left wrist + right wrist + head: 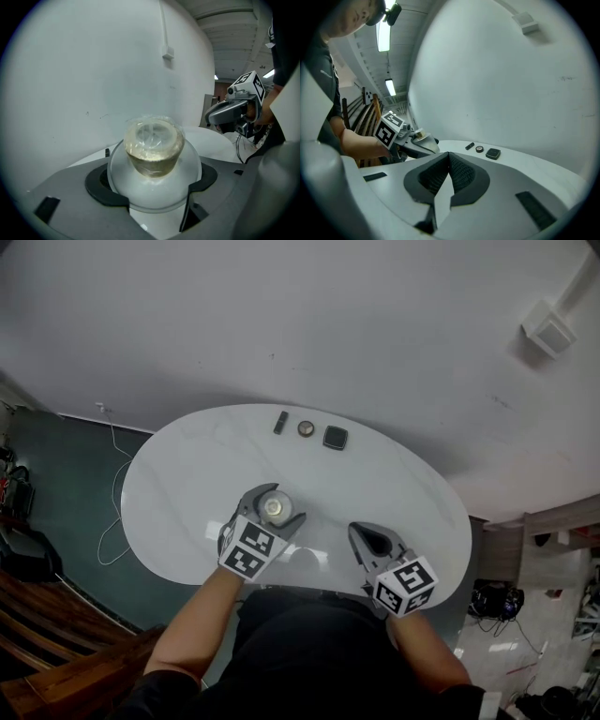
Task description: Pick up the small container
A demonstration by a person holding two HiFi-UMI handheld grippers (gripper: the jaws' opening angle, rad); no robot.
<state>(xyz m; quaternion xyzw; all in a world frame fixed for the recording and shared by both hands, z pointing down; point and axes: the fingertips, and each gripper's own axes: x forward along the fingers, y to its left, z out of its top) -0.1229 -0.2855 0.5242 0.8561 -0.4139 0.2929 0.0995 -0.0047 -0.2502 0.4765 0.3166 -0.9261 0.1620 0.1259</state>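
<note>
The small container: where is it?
The small container is in the tongs of the left gripper, left of centre in head view, by the table's near edge.

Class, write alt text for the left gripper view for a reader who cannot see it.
The left tool clasps the small container, a clear rounded tub with a film-covered, yellowish top. Behind are a white table and wall; the right tool shows at right.

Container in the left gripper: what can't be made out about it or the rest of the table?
- Container contents: clouded by film over its top, left gripper view.
- Its base, and whether it's off the table: hidden by the left gripper in its view.
- Three small items at the far edge: too small, head and right gripper views.
</note>
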